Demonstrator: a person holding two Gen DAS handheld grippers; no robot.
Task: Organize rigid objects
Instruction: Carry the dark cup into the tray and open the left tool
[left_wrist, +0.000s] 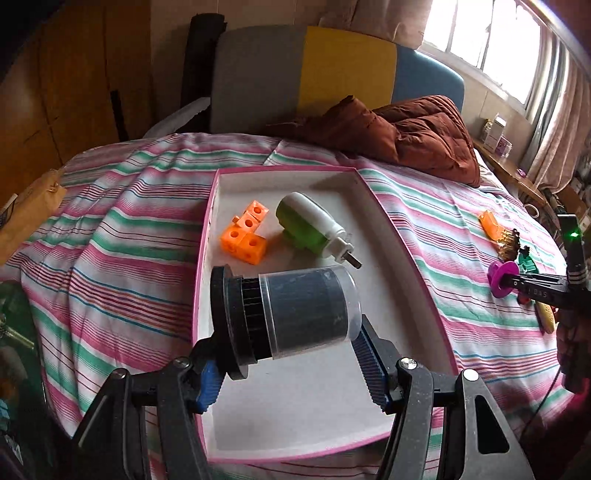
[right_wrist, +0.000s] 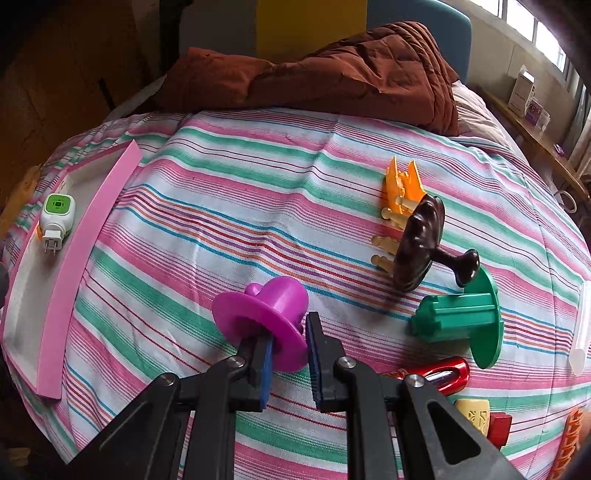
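Note:
My left gripper (left_wrist: 291, 363) is shut on a black cylinder with a clear cap (left_wrist: 288, 317), held sideways above the pink-rimmed white tray (left_wrist: 373, 195). In the tray lie orange cubes (left_wrist: 245, 234) and a green-and-white plug-in device (left_wrist: 310, 227). My right gripper (right_wrist: 290, 350) is shut on the flange of a magenta plastic spool (right_wrist: 266, 310) just above the striped bedspread; it also shows in the left wrist view (left_wrist: 502, 278). Beside it lie a green spool (right_wrist: 461, 317), a dark brown knobbed piece (right_wrist: 421, 247) and an orange comb-like piece (right_wrist: 400, 184).
A brown quilt (right_wrist: 332, 70) lies at the head of the bed. A red shiny object (right_wrist: 439, 373), a cream tile (right_wrist: 474, 410) and a clear tube (right_wrist: 581, 332) lie at the right. The tray's pink wall (right_wrist: 74, 266) stands at the left. A window shelf (left_wrist: 498, 147) is at the far right.

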